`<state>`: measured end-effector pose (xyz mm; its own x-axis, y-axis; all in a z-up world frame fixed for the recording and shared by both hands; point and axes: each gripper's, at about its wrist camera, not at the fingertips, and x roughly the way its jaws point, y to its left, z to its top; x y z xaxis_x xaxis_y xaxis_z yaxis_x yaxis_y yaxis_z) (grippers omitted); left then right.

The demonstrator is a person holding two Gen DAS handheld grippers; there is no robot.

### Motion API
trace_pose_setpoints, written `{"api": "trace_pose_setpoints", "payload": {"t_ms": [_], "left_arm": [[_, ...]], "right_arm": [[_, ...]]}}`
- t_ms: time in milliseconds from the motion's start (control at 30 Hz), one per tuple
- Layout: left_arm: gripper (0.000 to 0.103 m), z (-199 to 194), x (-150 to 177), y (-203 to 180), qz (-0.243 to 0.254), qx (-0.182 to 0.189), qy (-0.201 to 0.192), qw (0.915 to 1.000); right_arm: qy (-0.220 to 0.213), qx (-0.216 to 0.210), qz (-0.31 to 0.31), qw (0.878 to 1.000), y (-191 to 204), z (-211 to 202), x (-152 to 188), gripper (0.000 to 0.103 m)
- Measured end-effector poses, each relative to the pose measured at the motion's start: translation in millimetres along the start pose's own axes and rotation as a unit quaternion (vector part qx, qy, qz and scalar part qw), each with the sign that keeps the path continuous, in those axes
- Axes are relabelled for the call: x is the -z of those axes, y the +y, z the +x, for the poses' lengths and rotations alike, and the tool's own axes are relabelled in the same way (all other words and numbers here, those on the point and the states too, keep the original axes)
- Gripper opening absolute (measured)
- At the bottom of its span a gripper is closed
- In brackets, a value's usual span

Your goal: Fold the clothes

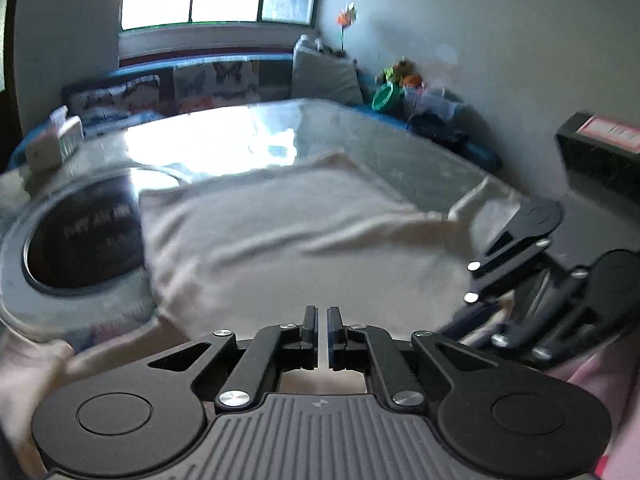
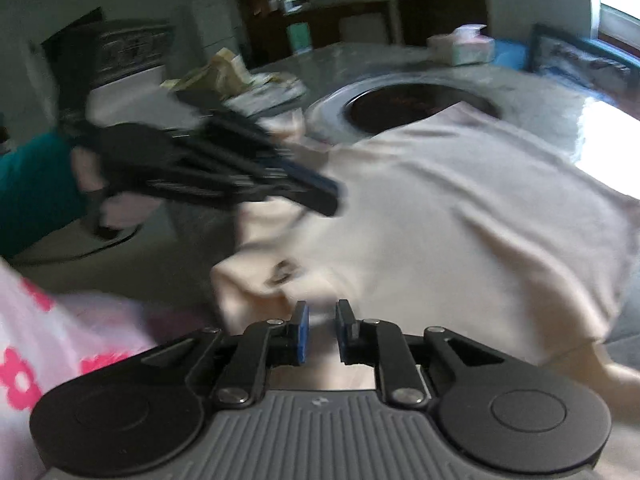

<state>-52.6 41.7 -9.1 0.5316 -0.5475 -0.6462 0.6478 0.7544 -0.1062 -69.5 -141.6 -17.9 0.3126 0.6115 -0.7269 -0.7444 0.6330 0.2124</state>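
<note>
**Pinch both near corners evenly before lifting the fold**

The counter (image 1: 360, 128), glossy with a round dark inset (image 1: 84, 240) at one side, carries the cream garment (image 1: 280, 232), spread nearly flat with shallow wrinkles and its near hem bunched toward the person. A good fold here probably depends on lifting that near edge with both hands level and drawing it taut, so the wrinkles don't get trapped underneath.

The left claw (image 1: 322, 316) is drawn narrow, with only a slit between its fingers over the hem; whether it has cloth is unclear. The right claw (image 2: 323, 316) stands slightly apart with blurred cream fabric between its pads, seemingly not yet firmly pinched. It likely needs a surer bite before any lift.
</note>
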Motion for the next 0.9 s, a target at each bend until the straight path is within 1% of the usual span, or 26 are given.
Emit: {"api": "trace_pose_setpoints", "payload": {"t_ms": [133,200,333,367,467,500,633,767,833,900], "left_arm": [[0.007,1.9,9.0,3.1,-0.007,-0.003,0.017,0.9998],[0.007,-1.5,5.7,5.9,-0.01,-0.009,0.012,0.9998],[0.009,0.7,-15.1,15.2,-0.024,-0.017,-0.012,0.9995],[0.009,4.5,-20.9,17.6,-0.029,-0.021,-0.016,0.9992],[0.01,19.2,-32.7,29.1,-0.05,-0.037,-0.027,0.9977],[0.011,23.8,-34.0,34.7,-0.061,-0.044,-0.027,0.9968],[0.011,34.8,-27.5,54.6,-0.1,-0.063,-0.008,0.9929],[0.012,22.8,-18.1,65.6,-0.123,-0.071,-0.01,0.9898],[0.013,19.5,-19.7,68.9,-0.129,-0.078,-0.008,0.9886],[0.016,18.5,-26.0,69.8,-0.131,-0.077,-0.01,0.9883]], "right_arm": [[0.007,-0.016,-0.009,1.0,4.0,-6.2,0.6,0.017],[0.0,-0.012,-0.004,1.0,-1.2,-11.4,-3.7,0.017],[-0.036,0.042,0.02,0.998,-27.4,-20.5,-20.7,0.029],[-0.042,0.057,0.032,0.997,-36.4,-19.7,-24.2,0.031],[-0.055,0.094,0.058,0.992,-59.5,-13.7,-30.4,0.031],[-0.056,0.101,0.065,0.991,-65.1,-10.8,-30.6,0.031],[-0.045,0.106,0.085,0.99,-77.5,1.3,-25.1,0.032],[-0.034,0.075,0.067,0.994,-68.6,-3.6,-21.2,0.031],[-0.025,0.069,0.056,0.996,-65.5,-3.8,-21.9,0.031],[-0.03,0.07,0.059,0.995,-69.5,-7.3,-25.2,0.031]]}}
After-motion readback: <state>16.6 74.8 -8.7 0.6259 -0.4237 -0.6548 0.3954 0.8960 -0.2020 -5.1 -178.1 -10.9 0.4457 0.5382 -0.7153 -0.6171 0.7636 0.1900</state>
